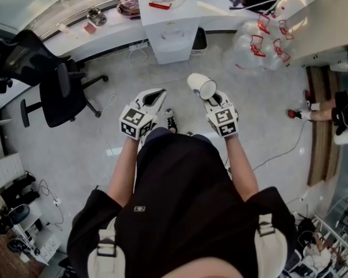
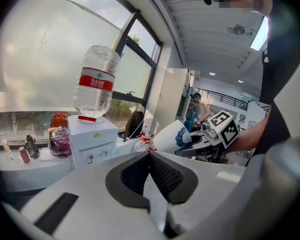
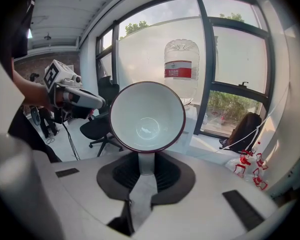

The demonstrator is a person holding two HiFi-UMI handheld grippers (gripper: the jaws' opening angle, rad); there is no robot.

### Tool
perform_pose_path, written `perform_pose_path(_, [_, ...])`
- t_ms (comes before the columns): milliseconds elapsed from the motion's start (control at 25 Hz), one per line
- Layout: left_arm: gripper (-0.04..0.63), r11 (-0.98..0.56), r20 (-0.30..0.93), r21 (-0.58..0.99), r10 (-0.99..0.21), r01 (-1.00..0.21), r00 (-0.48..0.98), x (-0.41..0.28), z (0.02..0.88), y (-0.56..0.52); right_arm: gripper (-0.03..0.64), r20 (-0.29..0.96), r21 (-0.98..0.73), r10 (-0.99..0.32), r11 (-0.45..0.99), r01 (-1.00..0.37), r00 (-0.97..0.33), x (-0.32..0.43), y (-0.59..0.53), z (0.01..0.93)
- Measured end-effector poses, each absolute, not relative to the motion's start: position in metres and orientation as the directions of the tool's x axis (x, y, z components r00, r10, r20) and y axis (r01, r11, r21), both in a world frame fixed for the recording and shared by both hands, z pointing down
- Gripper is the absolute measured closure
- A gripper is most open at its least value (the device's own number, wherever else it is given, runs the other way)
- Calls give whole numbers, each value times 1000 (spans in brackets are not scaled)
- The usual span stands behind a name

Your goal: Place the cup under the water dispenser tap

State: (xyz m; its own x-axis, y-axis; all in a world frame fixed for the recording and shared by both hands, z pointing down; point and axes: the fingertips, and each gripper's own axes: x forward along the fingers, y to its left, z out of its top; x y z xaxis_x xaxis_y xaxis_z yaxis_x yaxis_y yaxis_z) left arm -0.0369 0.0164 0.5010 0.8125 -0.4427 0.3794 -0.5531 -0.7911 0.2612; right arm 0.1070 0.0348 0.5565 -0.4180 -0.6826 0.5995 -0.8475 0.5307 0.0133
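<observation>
One white cup (image 3: 147, 116) with a dark rim is clamped by its handle in your right gripper (image 3: 145, 163). Its mouth is turned back toward you, and it is in the air well short of the water dispenser (image 1: 173, 39). Your left gripper (image 2: 150, 155) is closed on nothing.

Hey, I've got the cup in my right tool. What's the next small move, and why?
Probably carry the cup forward toward the water dispenser. The right tool is shut on the cup, so the grip looks settled. The dispenser stands apart from it across open floor, so its taps are likely out of reach from here.
</observation>
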Motion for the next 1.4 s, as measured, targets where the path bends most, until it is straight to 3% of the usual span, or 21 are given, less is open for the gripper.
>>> perform_pose_path(1400, [596, -813, 333, 275, -420, -513, 844, -88, 515, -50, 577, 638, 56, -679, 511, -858, -364, 61, -11, 574])
